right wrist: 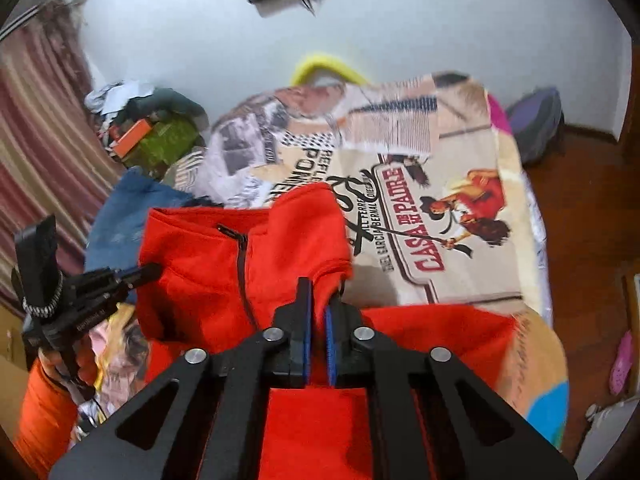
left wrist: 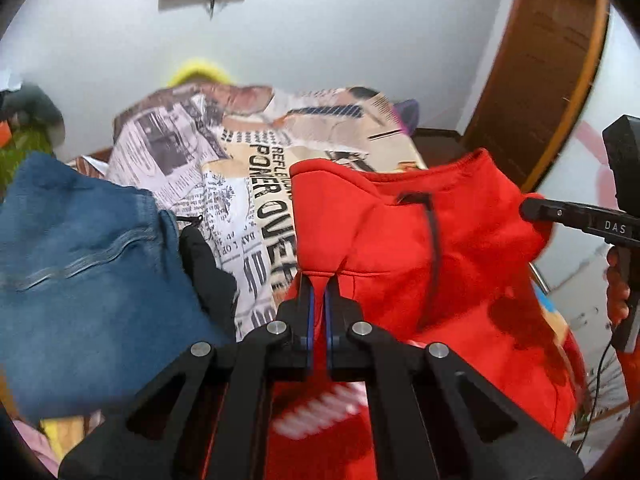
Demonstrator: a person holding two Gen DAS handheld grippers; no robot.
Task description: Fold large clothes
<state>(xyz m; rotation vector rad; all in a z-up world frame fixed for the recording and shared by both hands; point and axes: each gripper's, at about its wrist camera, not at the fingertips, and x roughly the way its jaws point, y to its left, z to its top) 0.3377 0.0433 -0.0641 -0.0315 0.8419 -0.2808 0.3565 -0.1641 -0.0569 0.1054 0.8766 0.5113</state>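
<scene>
A red fleece jacket (left wrist: 420, 240) with a black zip lies bunched on a printed blanket on a bed; it also shows in the right wrist view (right wrist: 208, 264). My left gripper (left wrist: 318, 280) is shut on a fold of the red jacket at its left edge. My right gripper (right wrist: 322, 296) is shut on a fold of the red jacket at its right edge. Each gripper shows in the other's view, the right gripper (left wrist: 532, 210) at the jacket's right side and the left gripper (right wrist: 150, 270) at its left side. Both hold the fabric lifted off the bed.
Blue jeans (left wrist: 80, 256) and a black garment (left wrist: 208, 272) lie left of the jacket. The printed blanket (right wrist: 440, 208) covers the bed. A clutter pile (right wrist: 152, 132) sits at the far left by a striped curtain (right wrist: 36, 140). A wooden door (left wrist: 536, 80) stands right.
</scene>
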